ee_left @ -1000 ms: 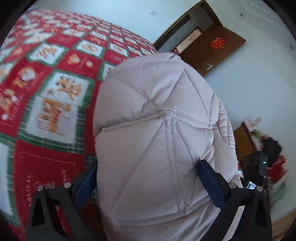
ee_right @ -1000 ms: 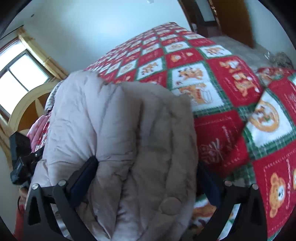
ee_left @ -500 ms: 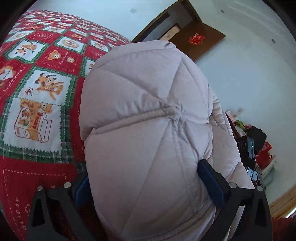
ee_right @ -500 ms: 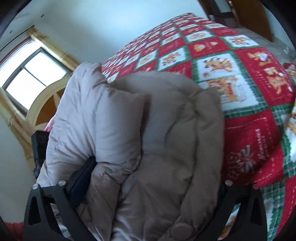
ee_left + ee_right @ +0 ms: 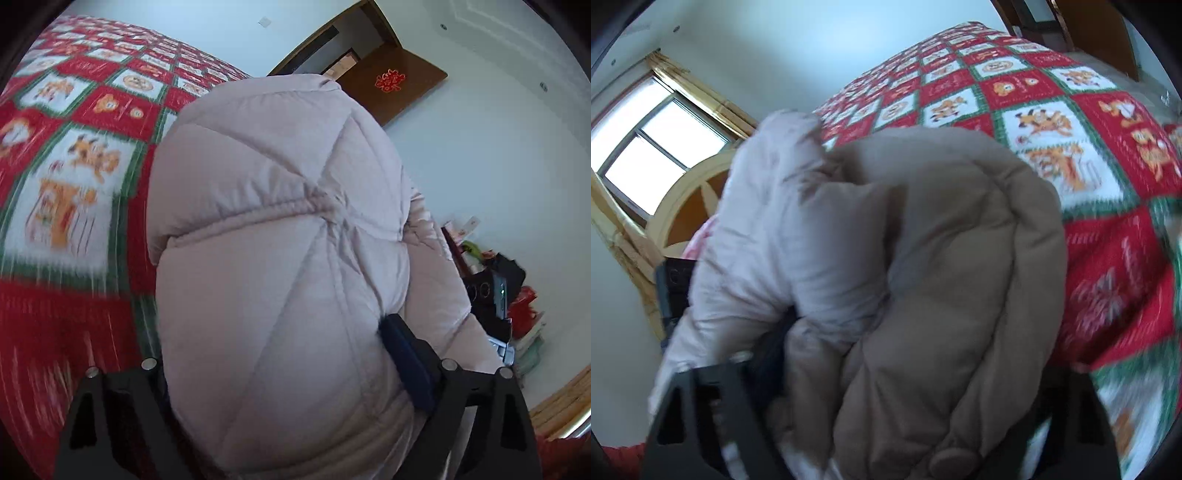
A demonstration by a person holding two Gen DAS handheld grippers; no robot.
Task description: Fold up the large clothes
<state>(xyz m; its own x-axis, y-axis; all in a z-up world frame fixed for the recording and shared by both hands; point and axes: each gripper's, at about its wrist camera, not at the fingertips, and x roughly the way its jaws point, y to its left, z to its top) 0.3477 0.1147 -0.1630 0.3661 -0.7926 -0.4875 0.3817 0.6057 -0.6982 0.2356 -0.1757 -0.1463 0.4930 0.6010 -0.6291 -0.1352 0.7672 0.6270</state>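
Red patchwork quilt (image 5: 66, 229) covers the bed w/ a puffy quilted jacket (image 5: 280, 258) bundled on it. Left hand-held gripper (image 5: 273, 354): jaws just closing, pads pressed into the jacket's pale pink side. Right hand-held gripper (image 5: 905, 376): also just closing, clamped on its tan folds. Beyond the jacket: brown door (image 5: 391, 85), window (image 5: 653, 147).

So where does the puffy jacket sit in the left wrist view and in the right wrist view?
Left wrist: puffy jacket fills the centre, bulging between the fingers.
Right wrist: jacket fills the centre and lower left, tan lining outward.
Shared landmark: red patchwork bedspread behind it.
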